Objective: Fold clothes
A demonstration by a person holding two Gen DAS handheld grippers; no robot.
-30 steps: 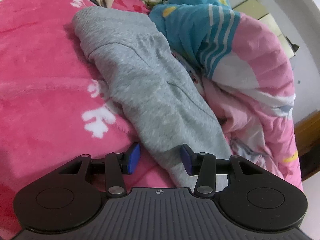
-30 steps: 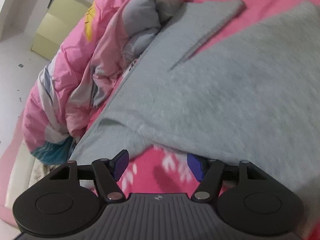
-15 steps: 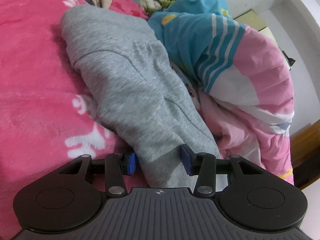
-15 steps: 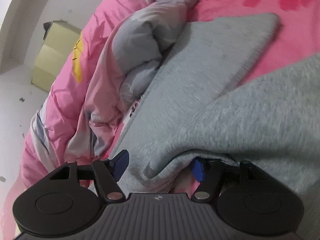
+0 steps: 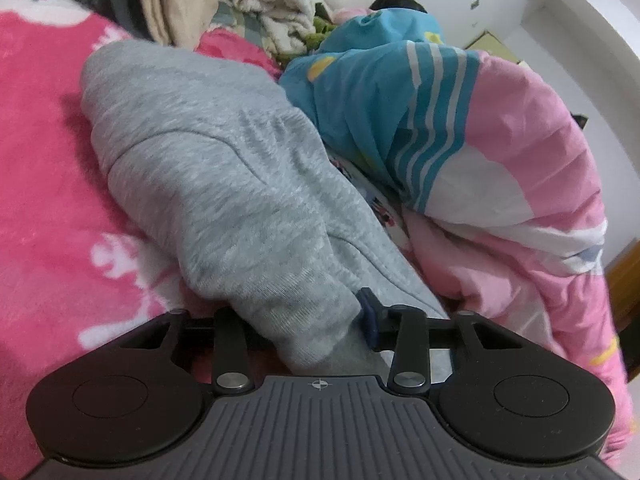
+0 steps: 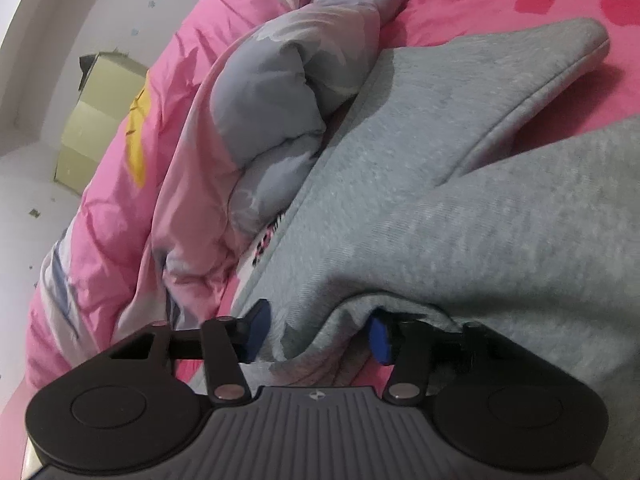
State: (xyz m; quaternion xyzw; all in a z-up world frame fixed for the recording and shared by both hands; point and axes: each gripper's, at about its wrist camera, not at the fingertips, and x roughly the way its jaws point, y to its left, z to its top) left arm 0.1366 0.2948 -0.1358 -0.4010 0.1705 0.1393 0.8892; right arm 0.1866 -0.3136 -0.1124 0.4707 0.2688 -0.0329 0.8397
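Note:
A grey sweatshirt (image 5: 224,184) lies on the pink fleece blanket (image 5: 44,200). In the left wrist view, one end of it runs into my left gripper (image 5: 312,320), which stands open around a fold of the cloth. The left blue pad is hidden under the fabric and the right pad (image 5: 369,314) shows beside it. In the right wrist view, a bunched edge of the grey sweatshirt (image 6: 480,208) sits between the blue pads (image 6: 256,330) of my right gripper (image 6: 318,334). This gripper is also open, its fingers wide apart.
A pink, teal and white quilt (image 5: 500,168) is heaped along the sweatshirt's right side; the same quilt (image 6: 248,112) is heaped on the left in the right wrist view. Piled clothes (image 5: 256,4) lie at the far end. A cardboard box (image 6: 100,120) stands on the floor.
Both grippers have moved forward onto the sweatshirt, so cloth now lies between their fingers. The sweatshirt's edges have lifted and bunched at the pads.

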